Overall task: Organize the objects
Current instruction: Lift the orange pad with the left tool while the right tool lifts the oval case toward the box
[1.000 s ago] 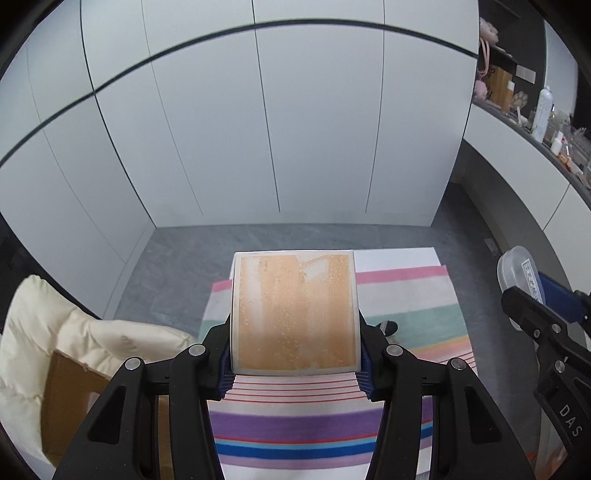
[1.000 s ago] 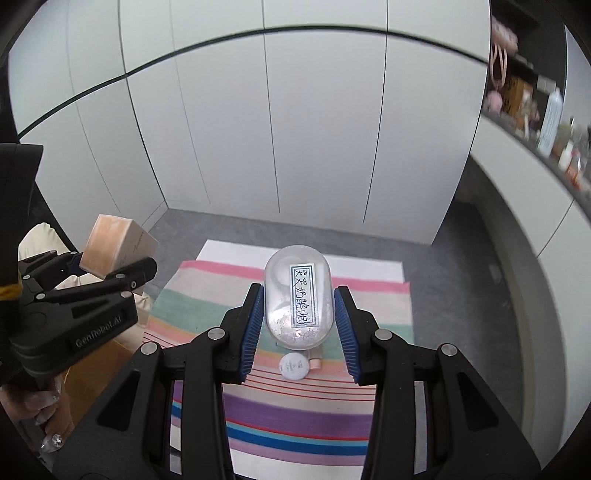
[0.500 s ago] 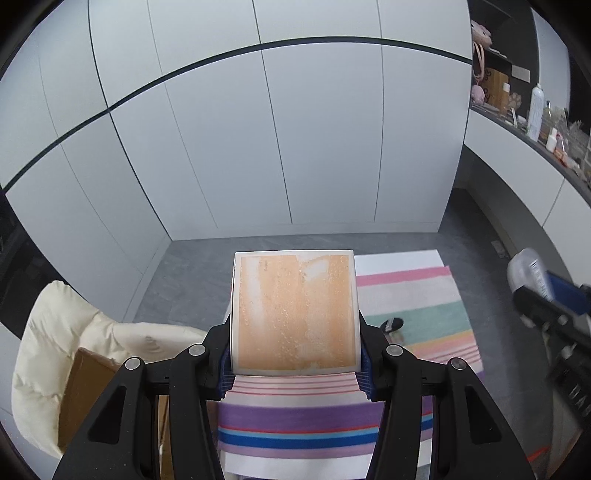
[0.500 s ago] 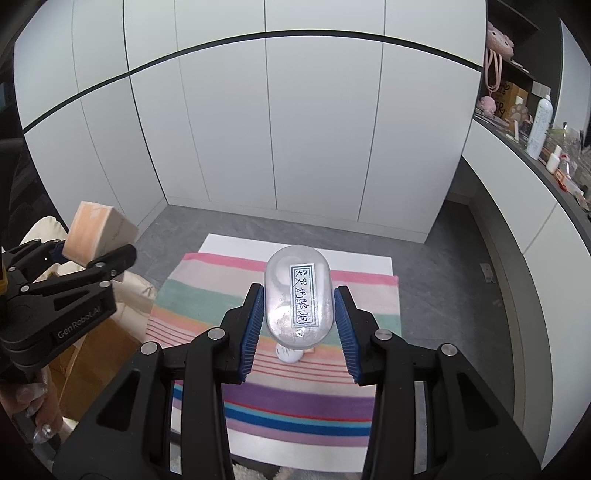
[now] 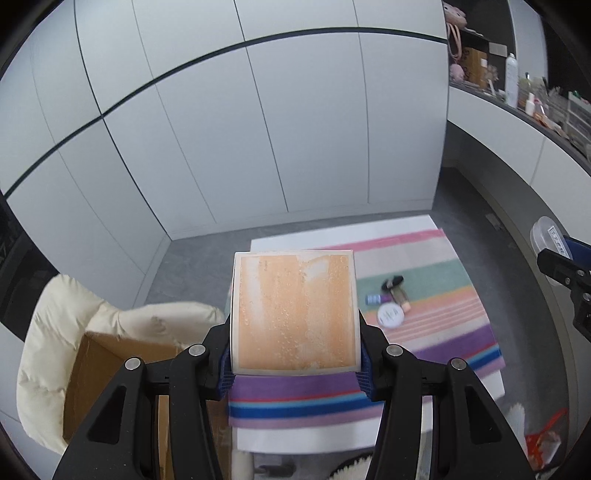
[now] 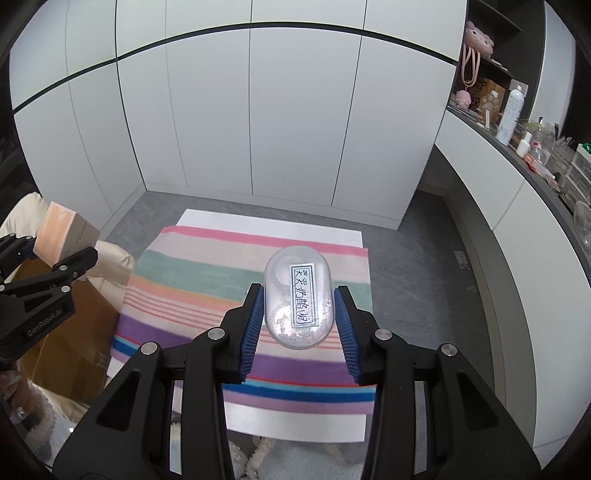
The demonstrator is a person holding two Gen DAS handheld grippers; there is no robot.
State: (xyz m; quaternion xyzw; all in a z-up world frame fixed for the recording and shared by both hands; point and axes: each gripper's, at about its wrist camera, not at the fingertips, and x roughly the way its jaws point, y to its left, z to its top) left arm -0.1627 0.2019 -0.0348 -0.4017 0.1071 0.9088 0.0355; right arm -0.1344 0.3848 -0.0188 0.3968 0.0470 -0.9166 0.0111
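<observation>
- Setting: a room with a grey floor [image 5: 192, 258], tall white cabinet doors [image 6: 258, 110] along the far wall, and a white table [image 6: 295, 424] covered by a striped cloth [image 6: 207, 280].
- Left gripper [image 5: 295, 354]: jaws closed on the two sides of a square box [image 5: 295, 314] with a mottled orange face and a pale border; the box is held in the air above the near left part of the cloth. In the right wrist view the same box [image 6: 62, 236] appears at the far left, clamped and raised.
- Right gripper [image 6: 299, 325]: blue ribbed pads [image 6: 253, 328] press both sides of a clear oval container [image 6: 299, 299] bearing a white label with handwritten characters; whitish residue or powder shows inside, its nature not discernible. It is held above the middle of the cloth.
- Cardboard box [image 5: 110, 369]: open, brown, just left of the table, wrapped around by a cream padded cushion [image 5: 55, 332]; its contents cannot be seen.
- On the cloth, right of centre: a round white jar [image 5: 389, 316], a small tube with a blue-and-purple body [image 5: 375, 298], a beige tube [image 5: 400, 297] and a dark item [image 5: 392, 282], lying close together.
- Far right: a dark counter [image 6: 517, 147] on white cabinets, carrying a tall white spray bottle [image 6: 511, 114], small bottles and clear drawers; pink plush items [image 6: 478, 31] sit on the shelves above.
</observation>
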